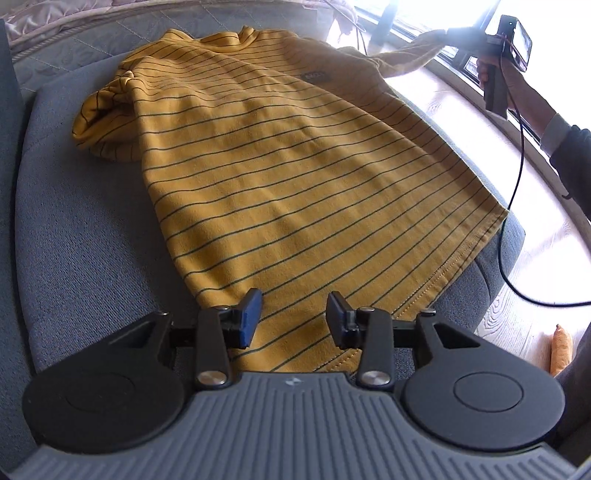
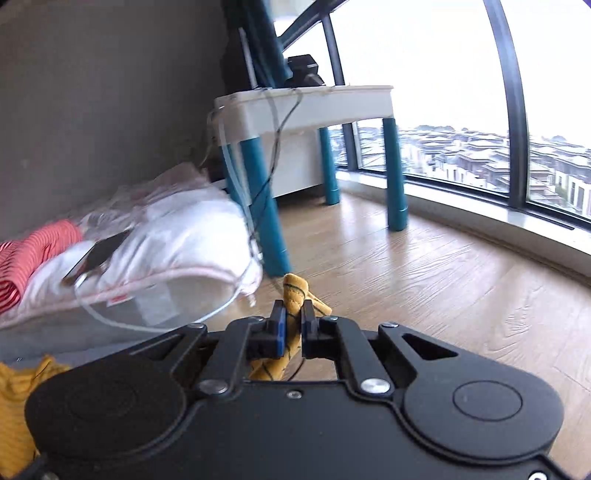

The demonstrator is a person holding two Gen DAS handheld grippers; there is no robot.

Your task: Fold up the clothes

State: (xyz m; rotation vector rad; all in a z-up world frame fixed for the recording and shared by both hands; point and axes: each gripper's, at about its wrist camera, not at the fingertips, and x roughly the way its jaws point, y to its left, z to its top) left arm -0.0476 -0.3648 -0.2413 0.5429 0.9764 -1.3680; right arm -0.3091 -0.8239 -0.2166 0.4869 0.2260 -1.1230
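Observation:
A yellow shirt with thin dark stripes (image 1: 280, 162) lies spread on a grey cushion (image 1: 85, 236), collar far, hem near. Its left sleeve is bunched at the far left (image 1: 105, 114). My left gripper (image 1: 293, 319) stands open just over the hem, nothing between its blue pads. The shirt's right sleeve (image 1: 410, 55) is stretched out toward the window, held by my right gripper (image 1: 461, 29) in a hand. In the right wrist view the right gripper (image 2: 293, 325) is shut on that yellow sleeve (image 2: 295, 291), a bunched end sticking out past the fingers.
A black cable (image 1: 517, 192) hangs from the right gripper over the wooden floor (image 2: 424, 280). A white table with teal legs (image 2: 306, 107) stands by the big window. White bedding with a red striped garment (image 2: 37, 251) and a phone lies at left.

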